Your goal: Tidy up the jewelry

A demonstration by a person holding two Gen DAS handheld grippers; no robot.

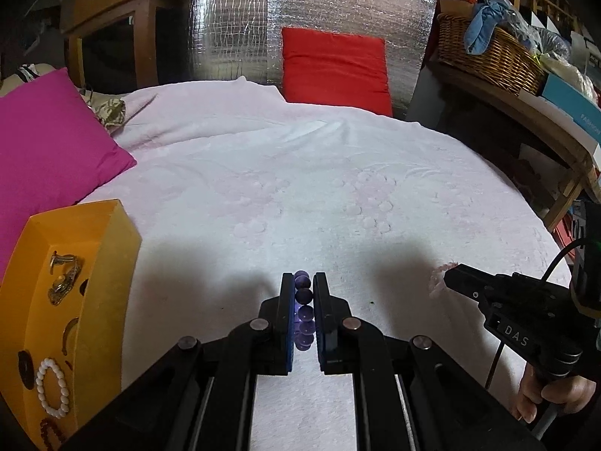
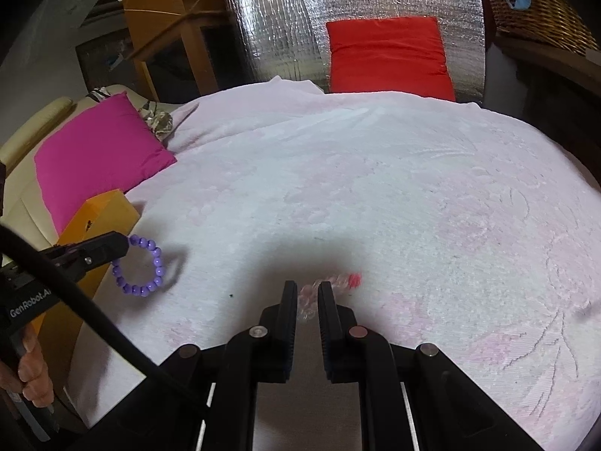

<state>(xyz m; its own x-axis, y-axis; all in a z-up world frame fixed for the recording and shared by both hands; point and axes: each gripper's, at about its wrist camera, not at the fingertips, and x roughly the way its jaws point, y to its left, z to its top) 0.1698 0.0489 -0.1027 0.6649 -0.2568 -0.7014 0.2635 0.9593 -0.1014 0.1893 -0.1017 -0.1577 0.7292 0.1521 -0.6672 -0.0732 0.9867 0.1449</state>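
My left gripper (image 1: pixel 304 282) is shut on a purple bead bracelet (image 1: pixel 303 310) and holds it above the pale pink bedspread (image 1: pixel 300 180). In the right wrist view the bracelet (image 2: pixel 144 267) hangs from the left gripper (image 2: pixel 124 244) beside the orange box (image 2: pixel 101 210). My right gripper (image 2: pixel 305 287) is shut on a pale pink bead bracelet (image 2: pixel 319 289) with a red tassel, blurred, just above the bedspread. The right gripper also shows in the left wrist view (image 1: pixel 449 280) holding the pink bracelet (image 1: pixel 437 276). The orange box (image 1: pixel 112 263) at the left holds a white bead bracelet (image 1: pixel 52 387), a watch (image 1: pixel 64 280) and other pieces.
A magenta cushion (image 1: pixel 49 150) lies at the left and a red cushion (image 1: pixel 334 67) at the back. A wicker basket (image 1: pixel 488 49) stands on a wooden table (image 1: pixel 544 131) at the right. Silver foil insulation (image 1: pixel 233 26) lines the wall behind.
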